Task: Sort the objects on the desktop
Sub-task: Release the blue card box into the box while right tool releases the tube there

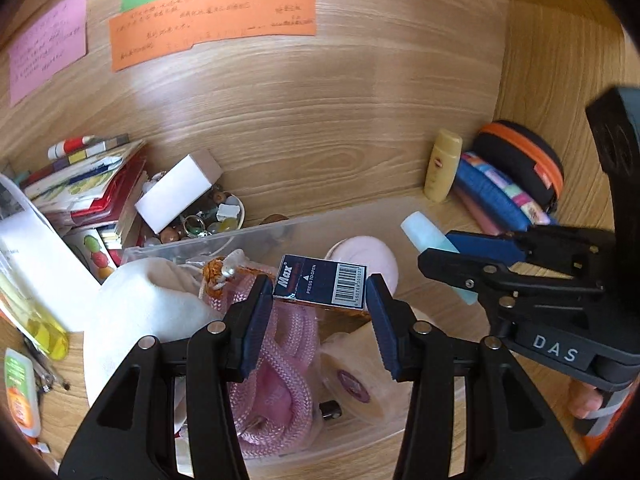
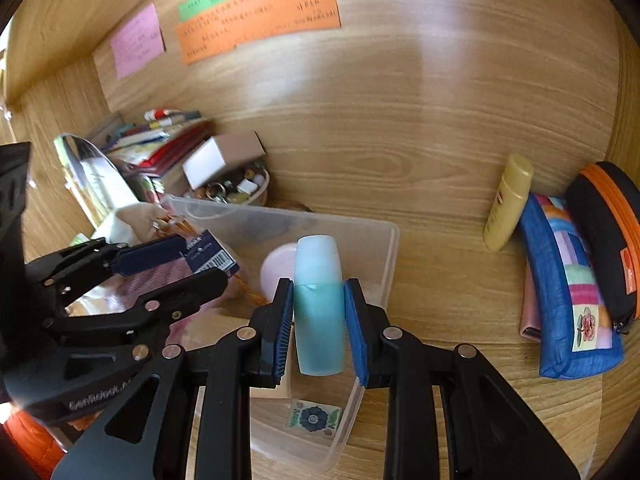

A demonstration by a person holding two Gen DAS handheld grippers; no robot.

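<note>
My left gripper (image 1: 320,292) is shut on a dark blue "Max" box (image 1: 320,282) with a barcode, held above a clear plastic bin (image 1: 224,240). The bin holds a pink rope (image 1: 280,360), a white cloth pouch (image 1: 160,300), a pink round case (image 1: 366,256) and a tape roll (image 1: 360,376). My right gripper (image 2: 319,320) is shut on a light blue bottle (image 2: 319,304), held over the bin's right end (image 2: 390,248). The right gripper also shows in the left wrist view (image 1: 460,264), and the left gripper in the right wrist view (image 2: 196,256).
A yellow bottle (image 2: 508,204), a blue patchwork pouch (image 2: 568,292) and a black-orange case (image 2: 608,232) stand against the right wall. A bowl of trinkets (image 1: 212,220), a white box (image 1: 180,192) and stacked books (image 1: 84,184) sit at the left. Coloured notes (image 1: 216,20) hang on the back panel.
</note>
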